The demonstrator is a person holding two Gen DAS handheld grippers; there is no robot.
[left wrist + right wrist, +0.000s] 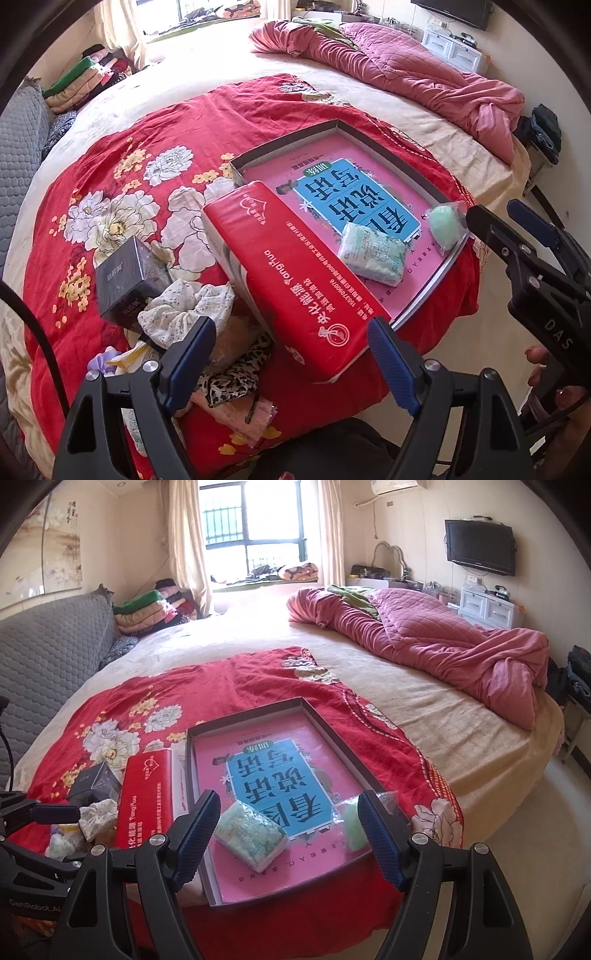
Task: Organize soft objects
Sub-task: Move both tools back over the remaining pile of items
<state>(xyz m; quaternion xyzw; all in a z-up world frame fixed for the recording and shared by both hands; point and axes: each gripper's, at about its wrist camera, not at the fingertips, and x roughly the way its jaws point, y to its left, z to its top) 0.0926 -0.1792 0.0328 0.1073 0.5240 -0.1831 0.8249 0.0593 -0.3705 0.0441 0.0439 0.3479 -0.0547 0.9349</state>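
Observation:
A shallow box lid tray (373, 142) (243, 712) with a pink book inside lies on the red floral cloth. In it sit a pale green tissue pack (372, 254) (251, 834) and a bagged green puff (445, 220) (351, 825). A red tissue pack (291, 273) (146, 794) leans on the tray's left edge. Left of it lie a white scrunchie (184, 306) (98, 814), a leopard scrunchie (232, 376) and a pink cloth (240, 413). My left gripper (291, 362) is open above the red pack's near end. My right gripper (288, 834) is open over the tray's near end.
A dark box (125, 280) (92, 781) sits beside the scrunchies. A crumpled pink quilt (406, 70) (424, 638) lies on the far right of the bed. A grey sofa (44, 657) and stacked folded clothes (151, 609) stand at the left.

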